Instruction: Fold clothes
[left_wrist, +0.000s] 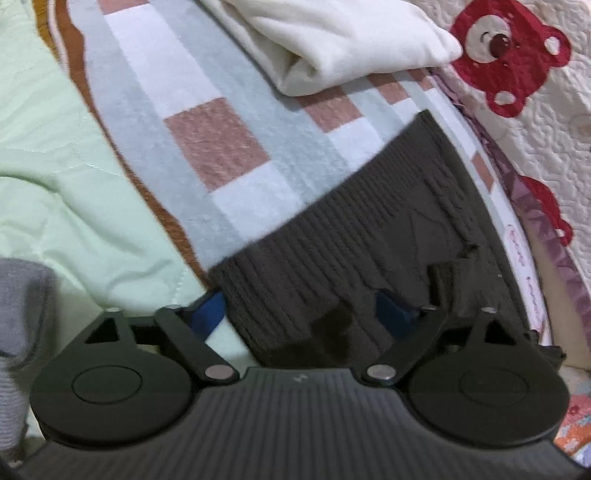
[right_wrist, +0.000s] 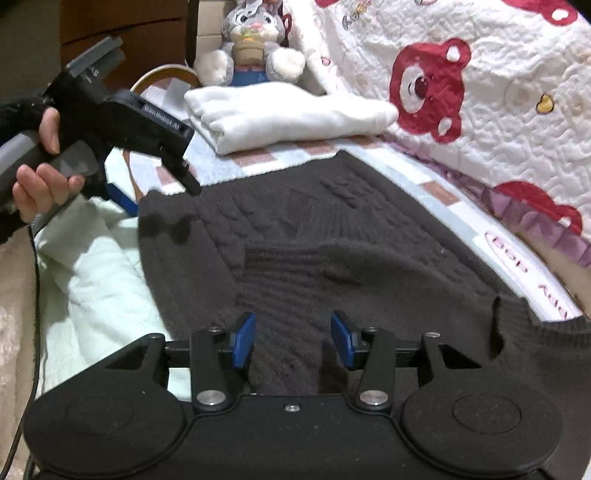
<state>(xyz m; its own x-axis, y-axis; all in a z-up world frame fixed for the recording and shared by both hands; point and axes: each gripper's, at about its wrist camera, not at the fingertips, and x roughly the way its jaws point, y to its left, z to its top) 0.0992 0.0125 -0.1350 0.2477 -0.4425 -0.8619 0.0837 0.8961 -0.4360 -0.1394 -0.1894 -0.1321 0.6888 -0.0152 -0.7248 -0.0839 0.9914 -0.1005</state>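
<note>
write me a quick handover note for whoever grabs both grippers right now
Left gripper: open, jaws astride the far edge of the dark knit sweater.
Right gripper: open, jaws either side of a raised ridge of the sweater's near part, not pinching it.
Sweater lies spread on the checked blanket, partly folded at most.
Done: white folded garment sits farther back, beside the bear quilt.
Left: grip the sweater, finish folding, stack it.
</note>
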